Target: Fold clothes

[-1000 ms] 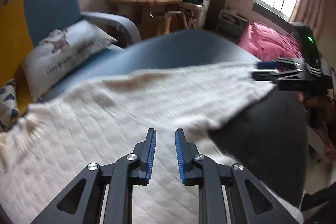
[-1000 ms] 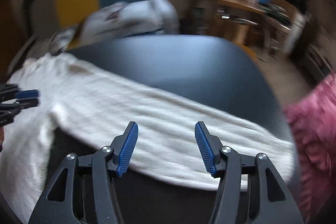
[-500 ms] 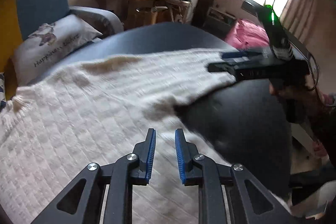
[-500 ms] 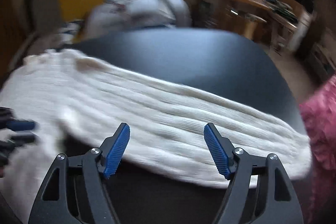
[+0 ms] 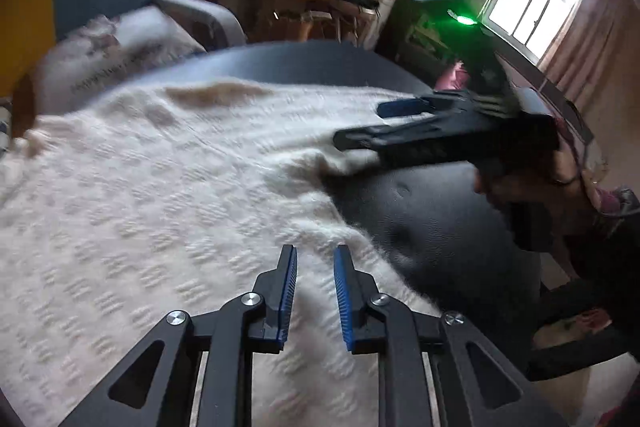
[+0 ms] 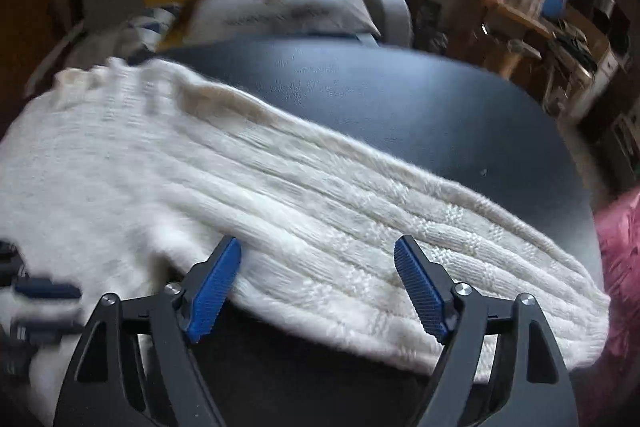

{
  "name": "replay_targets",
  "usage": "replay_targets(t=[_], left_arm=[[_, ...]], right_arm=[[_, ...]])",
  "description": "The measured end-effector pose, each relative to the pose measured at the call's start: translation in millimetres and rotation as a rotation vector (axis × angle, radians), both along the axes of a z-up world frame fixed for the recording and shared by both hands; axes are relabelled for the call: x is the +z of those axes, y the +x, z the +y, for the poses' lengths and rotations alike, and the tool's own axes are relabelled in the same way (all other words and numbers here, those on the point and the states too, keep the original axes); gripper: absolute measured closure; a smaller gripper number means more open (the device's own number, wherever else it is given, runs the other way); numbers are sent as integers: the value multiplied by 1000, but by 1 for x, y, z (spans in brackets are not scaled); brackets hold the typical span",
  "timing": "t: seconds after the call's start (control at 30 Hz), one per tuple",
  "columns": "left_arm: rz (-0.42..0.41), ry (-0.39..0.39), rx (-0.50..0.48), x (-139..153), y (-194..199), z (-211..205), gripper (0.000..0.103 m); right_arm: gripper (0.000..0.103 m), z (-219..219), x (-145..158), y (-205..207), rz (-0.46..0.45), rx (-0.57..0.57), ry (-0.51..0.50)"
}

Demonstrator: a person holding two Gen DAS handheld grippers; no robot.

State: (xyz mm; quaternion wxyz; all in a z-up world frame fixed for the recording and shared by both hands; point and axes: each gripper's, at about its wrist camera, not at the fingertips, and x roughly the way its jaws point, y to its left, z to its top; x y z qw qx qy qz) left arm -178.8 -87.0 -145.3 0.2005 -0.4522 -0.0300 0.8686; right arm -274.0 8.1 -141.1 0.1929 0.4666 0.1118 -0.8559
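Fingers (image 6: 216, 285) on my right stand wide over the sleeve (image 6: 360, 227), my left nearly closed and empty above the soft, thick, floppy white sweater (image 5: 140, 195), best pinched at the cuff edge.

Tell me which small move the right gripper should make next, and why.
Probably lower the right gripper and close it on the sleeve. Its jaws are wide open with the sleeve lying flat between them on the table, and nothing is gripped yet.
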Motion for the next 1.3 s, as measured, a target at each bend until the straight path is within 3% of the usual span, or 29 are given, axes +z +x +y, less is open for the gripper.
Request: replay_targets(t=[0.13, 0.3, 0.33, 0.5, 0.6, 0.73, 0.8, 0.87, 1.03, 1.1, 1.2, 1.3], left_arm=[[41, -45, 56, 8, 23, -17, 85], [-4, -132, 131, -7, 34, -28, 85], [-11, -120, 144, -5, 37, -31, 85], [38, -43, 208, 14, 63, -51, 85], [55, -55, 219, 16, 79, -60, 85], [-34, -112, 245, -8, 84, -71, 84], [-16, -95, 245, -4, 89, -73, 84], [-4, -59, 241, 3, 89, -77, 84], [75, -53, 240, 32, 57, -98, 84], [101, -40, 233, 42, 26, -107, 84], [131, -58, 199, 52, -28, -111, 84], [136, -102, 141, 49, -78, -105, 84]], right_arm=[[21, -24, 21, 49, 39, 157, -11], [22, -61, -9, 59, 41, 152, 218], [22, -63, -13, 57, 38, 142, 240], [22, -54, 12, 63, 45, 94, 178], [22, -62, 24, 87, 34, 158, 99], [22, -85, 2, 111, -12, 222, 106], [23, -92, -20, 112, -95, 253, 67], [22, -86, -22, 105, -129, 223, 12], [22, -79, 9, 85, -69, 207, -37], [22, -74, 26, 63, -25, 189, -85], [22, -64, 40, 23, -31, 164, -203], [22, -64, 32, -18, -43, 146, -218]])
